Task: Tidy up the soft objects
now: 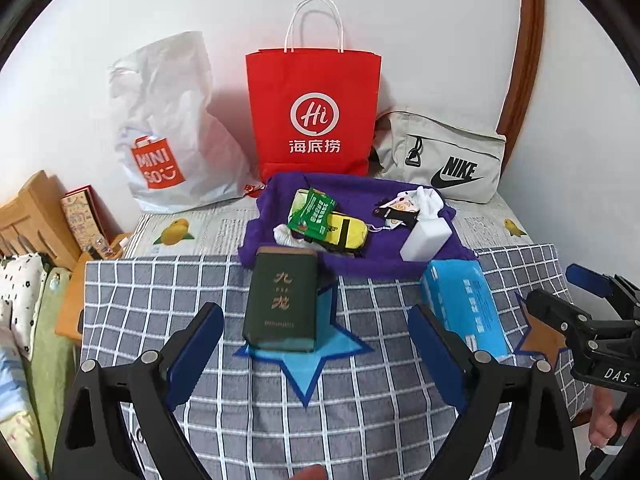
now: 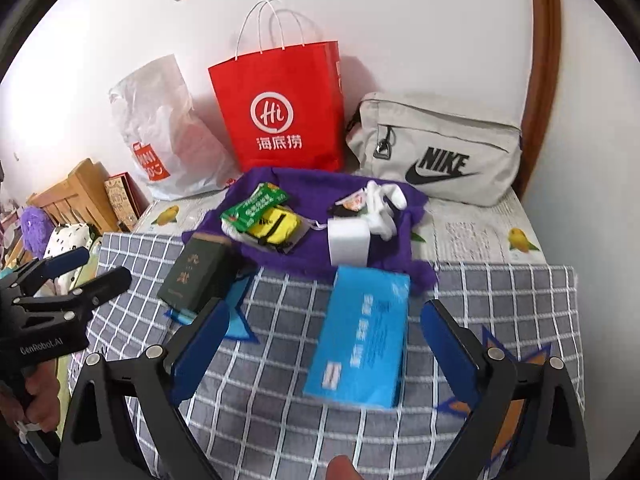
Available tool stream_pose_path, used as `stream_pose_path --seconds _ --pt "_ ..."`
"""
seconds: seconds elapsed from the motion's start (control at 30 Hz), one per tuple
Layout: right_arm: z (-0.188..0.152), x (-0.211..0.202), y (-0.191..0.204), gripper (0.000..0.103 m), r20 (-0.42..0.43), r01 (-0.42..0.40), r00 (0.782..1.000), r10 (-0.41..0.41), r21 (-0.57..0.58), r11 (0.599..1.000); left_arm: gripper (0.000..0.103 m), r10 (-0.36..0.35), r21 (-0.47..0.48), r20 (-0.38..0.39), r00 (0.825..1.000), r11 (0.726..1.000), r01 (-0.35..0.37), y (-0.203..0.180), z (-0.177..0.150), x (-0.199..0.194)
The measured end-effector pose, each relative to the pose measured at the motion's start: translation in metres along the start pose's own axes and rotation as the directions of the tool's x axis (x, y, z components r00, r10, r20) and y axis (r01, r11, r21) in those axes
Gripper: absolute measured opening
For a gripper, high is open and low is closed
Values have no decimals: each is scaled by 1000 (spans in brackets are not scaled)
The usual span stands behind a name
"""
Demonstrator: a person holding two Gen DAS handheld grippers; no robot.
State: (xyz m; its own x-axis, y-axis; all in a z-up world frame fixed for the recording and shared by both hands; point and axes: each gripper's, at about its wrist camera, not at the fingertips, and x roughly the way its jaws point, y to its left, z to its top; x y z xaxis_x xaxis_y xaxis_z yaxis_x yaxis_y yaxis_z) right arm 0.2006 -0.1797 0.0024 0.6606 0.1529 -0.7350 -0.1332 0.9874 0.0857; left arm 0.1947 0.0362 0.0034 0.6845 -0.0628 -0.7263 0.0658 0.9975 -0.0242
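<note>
White wall behind; against it stand a white plastic bag (image 1: 160, 136), a red paper bag (image 1: 314, 116) and a grey Nike pouch (image 1: 444, 160). Grey checked cloth (image 1: 360, 380) covers the near half of the tabletop; a fruit-print sheet lies beyond it.

Purple towel (image 1: 360, 248) spread at mid-table, just in front of the red bag. On it: green packet (image 1: 314, 216) overlapping a yellow pouch (image 1: 348, 232), a white block (image 1: 426, 238), white socks (image 1: 430, 200) with a tag.

Dark green box (image 1: 282, 304) upright on a blue star marker (image 1: 308, 364), its far edge touching the towel's fringe. Blue tissue pack (image 2: 362, 336) lies on the checked cloth just beside the towel's near right corner.

Left tongs (image 1: 316, 356) spread wide, released, hovering short of the green box, gripping nothing. Right tongs (image 2: 324, 352) likewise released, the tissue pack between the fingers but neither pad touching it.
</note>
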Motion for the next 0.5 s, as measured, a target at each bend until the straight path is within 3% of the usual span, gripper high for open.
stream_pose_path --seconds 0.5 --pt "-31 -39 3 96 21 7 1000 -7 4 1000 94 -15 2 22 1000 1000 15 -14 -27 -34"
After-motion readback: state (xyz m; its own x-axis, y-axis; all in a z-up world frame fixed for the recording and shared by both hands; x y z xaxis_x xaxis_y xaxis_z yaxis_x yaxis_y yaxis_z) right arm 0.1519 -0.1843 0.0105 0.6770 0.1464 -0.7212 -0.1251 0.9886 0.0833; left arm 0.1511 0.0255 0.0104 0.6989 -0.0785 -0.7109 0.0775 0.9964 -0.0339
